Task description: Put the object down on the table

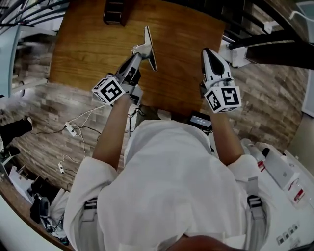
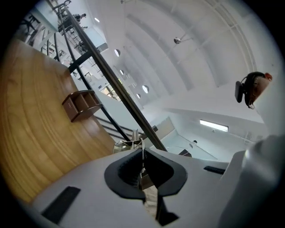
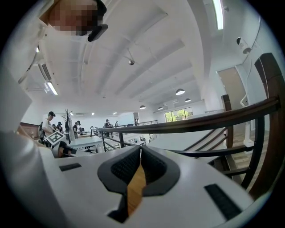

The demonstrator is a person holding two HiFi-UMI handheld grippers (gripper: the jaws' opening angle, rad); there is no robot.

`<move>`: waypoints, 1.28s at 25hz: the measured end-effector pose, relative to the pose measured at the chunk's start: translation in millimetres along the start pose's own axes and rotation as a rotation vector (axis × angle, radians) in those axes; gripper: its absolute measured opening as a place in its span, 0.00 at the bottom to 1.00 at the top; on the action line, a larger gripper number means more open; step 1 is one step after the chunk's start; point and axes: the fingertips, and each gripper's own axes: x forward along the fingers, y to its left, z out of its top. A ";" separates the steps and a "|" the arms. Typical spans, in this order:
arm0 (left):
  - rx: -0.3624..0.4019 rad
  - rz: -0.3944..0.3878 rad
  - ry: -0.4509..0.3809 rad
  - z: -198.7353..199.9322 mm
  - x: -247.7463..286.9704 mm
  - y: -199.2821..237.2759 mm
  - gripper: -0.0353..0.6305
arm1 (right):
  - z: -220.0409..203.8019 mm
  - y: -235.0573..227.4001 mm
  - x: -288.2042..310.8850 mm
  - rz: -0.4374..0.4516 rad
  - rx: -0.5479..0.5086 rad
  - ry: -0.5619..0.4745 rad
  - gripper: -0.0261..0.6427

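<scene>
Wood-top bench (image 1: 83,54), open hall with railings beyond. Left gripper (image 2: 141,146) fingers clamped on thin flat metal object (image 1: 150,51). Object sticks out past fingertips, edge-on, over bench middle. Right gripper (image 1: 210,54) fingers pressed together, nothing between them, over bench right side. Small brown wooden holder (image 1: 114,12) at bench far edge, well apart from both grippers.

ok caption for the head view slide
Left hand-held gripper holds a thin flat tool over the wooden table; right hand-held gripper shut and empty.
</scene>
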 end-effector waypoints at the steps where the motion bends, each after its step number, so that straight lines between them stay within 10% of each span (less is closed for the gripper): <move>1: -0.029 -0.002 0.003 -3.7 4.4 4.3 0.09 | -1.2 -2.0 -1.5 0.000 0.004 0.001 0.08; 32: -0.242 0.212 0.033 -70.5 58.3 129.3 0.09 | -29.9 -31.3 -25.4 -0.043 0.044 0.067 0.08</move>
